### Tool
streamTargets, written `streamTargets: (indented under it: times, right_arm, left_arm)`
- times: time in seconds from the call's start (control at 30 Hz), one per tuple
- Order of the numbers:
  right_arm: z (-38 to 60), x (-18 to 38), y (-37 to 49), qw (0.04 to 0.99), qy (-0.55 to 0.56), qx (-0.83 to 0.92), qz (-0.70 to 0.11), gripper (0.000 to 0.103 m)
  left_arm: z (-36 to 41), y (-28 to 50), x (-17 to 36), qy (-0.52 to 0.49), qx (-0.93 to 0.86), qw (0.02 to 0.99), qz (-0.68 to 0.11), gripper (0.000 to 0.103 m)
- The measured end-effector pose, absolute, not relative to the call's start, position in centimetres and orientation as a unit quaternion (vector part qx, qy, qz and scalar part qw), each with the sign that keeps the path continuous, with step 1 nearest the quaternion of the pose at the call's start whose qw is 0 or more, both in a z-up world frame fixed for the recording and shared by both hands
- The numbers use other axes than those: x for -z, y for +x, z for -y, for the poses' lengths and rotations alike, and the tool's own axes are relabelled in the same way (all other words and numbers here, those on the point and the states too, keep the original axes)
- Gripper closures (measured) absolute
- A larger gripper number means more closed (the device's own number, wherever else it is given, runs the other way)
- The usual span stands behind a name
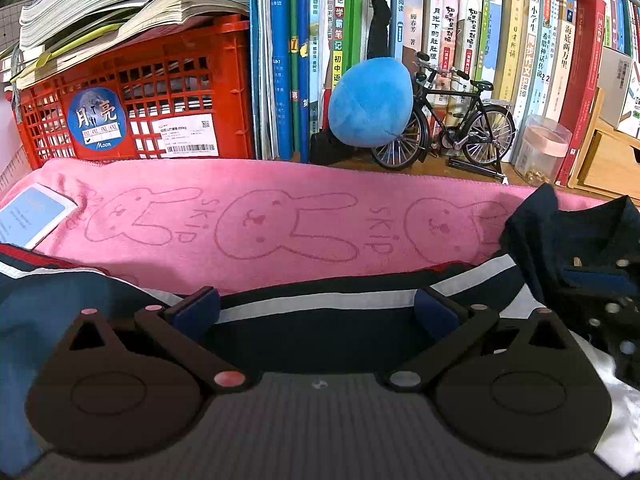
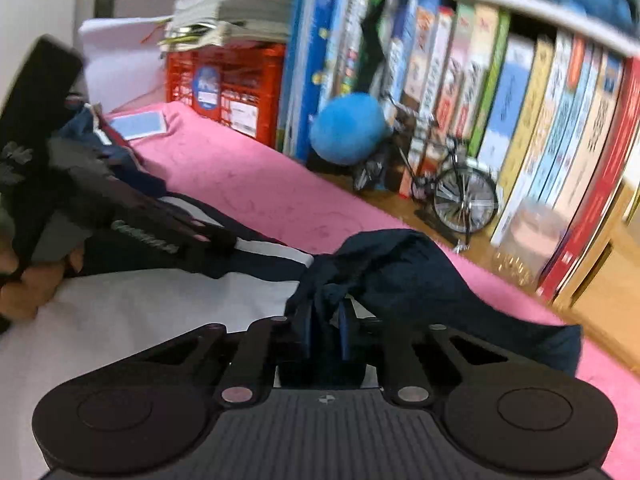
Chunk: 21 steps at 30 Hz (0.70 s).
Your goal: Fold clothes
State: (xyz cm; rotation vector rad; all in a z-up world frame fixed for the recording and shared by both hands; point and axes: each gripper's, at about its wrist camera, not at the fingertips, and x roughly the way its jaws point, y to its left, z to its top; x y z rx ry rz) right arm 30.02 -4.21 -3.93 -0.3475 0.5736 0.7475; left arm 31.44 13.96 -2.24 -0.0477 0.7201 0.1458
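right gripper (image 2: 326,330) pinching navy garment (image 2: 400,268), pink towel (image 2: 248,176)

**Black linkage grippers with blue pads**

The left gripper (image 1: 316,308) is matte black plastic: two rounded teardrop lobes, angled link bars on round silver-pink rivets, a ribbed grey deck behind, dark blue pads (image 1: 198,312) at the tips. The right gripper (image 2: 326,332) has the same build, ribbed deck and metal rivets.
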Motion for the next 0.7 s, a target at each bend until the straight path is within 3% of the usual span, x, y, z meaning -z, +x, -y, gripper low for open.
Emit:
streamTargets:
  times: [0.13, 0.27, 0.37, 0.43, 0.53, 0.6, 0.7]
  right_arm:
    - [7.0, 2.5, 29.5, 0.883, -0.078, -0.391, -0.248, 0.088]
    - [8.4, 3.2, 31.9, 0.881, -0.029, -0.38, -0.279, 0.082]
    - [7.5, 4.8, 34.1, 0.87, -0.032, -0.372, -0.321, 0.066]
    - [7.2, 5.5, 35.1, 0.869, -0.018, -0.372, -0.325, 0.047]
    - [7.2, 5.9, 37.0, 0.859, 0.038, -0.382, -0.338, 0.031]
    - [7.3, 6.3, 37.9, 0.844, 0.076, -0.4, -0.348, 0.026]
    - [6.4, 6.5, 38.1, 0.823, 0.092, -0.434, -0.355, 0.028]
  left_arm:
    - [-14.0, 31.4, 2.2, -0.023, -0.072, 0.933, -0.352, 0.0]
    - [-14.0, 31.5, 2.2, -0.024, -0.072, 0.933, -0.352, 0.0]
    - [-14.0, 31.5, 2.3, -0.024, -0.072, 0.933, -0.352, 0.0]
    - [-14.0, 31.5, 2.3, -0.023, -0.072, 0.933, -0.352, 0.0]
    - [-14.0, 31.5, 2.3, -0.024, -0.072, 0.933, -0.352, 0.0]
    - [-14.0, 31.5, 2.3, -0.023, -0.072, 0.933, -0.352, 0.0]
    - [-14.0, 31.5, 2.3, -0.023, -0.072, 0.933, -0.352, 0.0]
